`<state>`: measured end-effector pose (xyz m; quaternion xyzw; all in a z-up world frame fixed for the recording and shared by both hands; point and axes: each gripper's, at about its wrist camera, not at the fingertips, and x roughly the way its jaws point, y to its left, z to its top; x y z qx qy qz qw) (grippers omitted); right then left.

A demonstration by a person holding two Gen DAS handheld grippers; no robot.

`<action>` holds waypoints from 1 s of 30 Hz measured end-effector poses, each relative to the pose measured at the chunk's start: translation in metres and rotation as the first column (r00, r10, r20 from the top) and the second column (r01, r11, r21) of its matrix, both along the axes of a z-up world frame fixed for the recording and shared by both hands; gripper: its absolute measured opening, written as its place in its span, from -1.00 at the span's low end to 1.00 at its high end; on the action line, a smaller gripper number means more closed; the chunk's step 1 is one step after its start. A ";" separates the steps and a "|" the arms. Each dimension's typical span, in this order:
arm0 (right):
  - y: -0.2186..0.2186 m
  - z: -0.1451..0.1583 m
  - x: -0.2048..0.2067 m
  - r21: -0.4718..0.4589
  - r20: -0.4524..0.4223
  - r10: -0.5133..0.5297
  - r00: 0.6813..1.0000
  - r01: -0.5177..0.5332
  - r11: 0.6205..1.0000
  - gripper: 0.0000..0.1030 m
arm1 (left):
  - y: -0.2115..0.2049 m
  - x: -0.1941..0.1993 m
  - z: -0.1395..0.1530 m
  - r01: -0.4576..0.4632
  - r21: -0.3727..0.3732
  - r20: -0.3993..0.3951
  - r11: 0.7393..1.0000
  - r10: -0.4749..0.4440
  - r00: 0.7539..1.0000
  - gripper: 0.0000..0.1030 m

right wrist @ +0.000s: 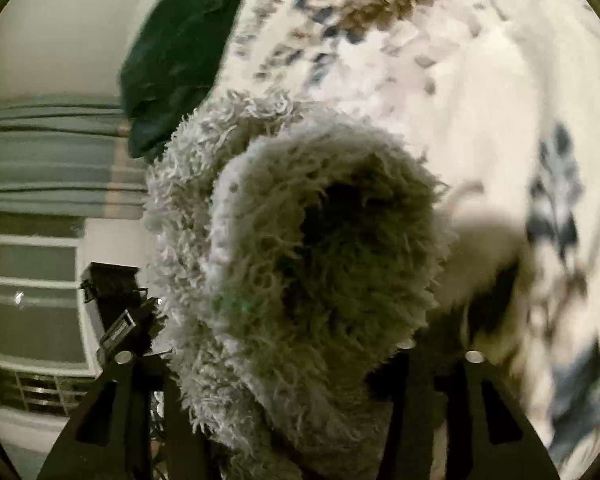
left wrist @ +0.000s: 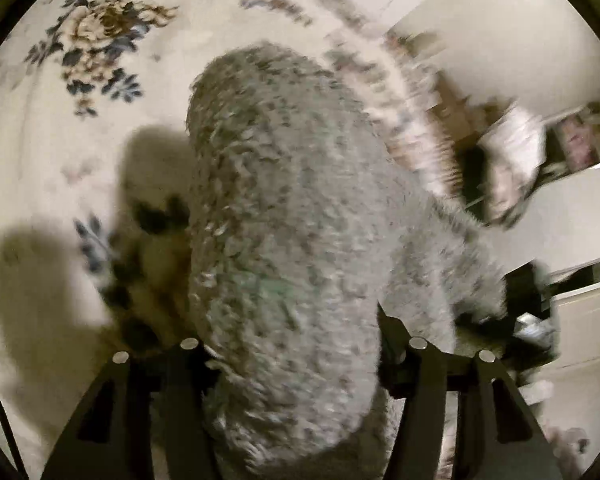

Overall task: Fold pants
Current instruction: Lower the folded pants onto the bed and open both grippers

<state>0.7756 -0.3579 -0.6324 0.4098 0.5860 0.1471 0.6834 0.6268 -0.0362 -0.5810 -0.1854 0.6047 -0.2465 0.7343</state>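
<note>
Floral bedspread [left wrist: 59, 152] lay behind, blurred. Fluffy grey pants [left wrist: 291, 240] filled both part-open claws, left claw [left wrist: 295, 344] and right claw [right wrist: 283, 352], each gripping them; fingertips hidden.

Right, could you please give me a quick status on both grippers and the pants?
Left gripper shut on fluffy grey pants. Right gripper likewise. Dark green cloth on floral bedspread beyond.

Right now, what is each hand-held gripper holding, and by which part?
Both grip the fluffy grey pants: a thick bunched fold fills each one. Which part cannot be told.
</note>
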 end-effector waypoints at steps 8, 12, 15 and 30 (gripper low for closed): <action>0.004 -0.009 0.048 -0.191 -0.073 0.012 0.997 -0.026 0.981 0.87 | 0.005 0.018 0.022 -0.074 0.073 0.016 0.995 0.073 0.997 0.71; 0.003 0.045 0.034 -0.572 0.027 0.068 0.997 -0.041 0.819 0.87 | -0.004 0.006 0.070 -0.154 0.248 0.207 0.956 0.103 0.973 0.94; 0.013 0.084 -0.002 -0.758 0.065 0.063 0.996 0.009 0.652 0.87 | -0.009 -0.018 0.096 -0.197 0.409 0.304 0.891 0.071 0.950 0.94; 0.025 0.207 -0.253 -0.831 0.113 0.065 0.991 0.058 0.554 0.87 | -0.031 -0.157 0.191 -0.225 0.486 0.323 0.844 0.066 0.944 0.94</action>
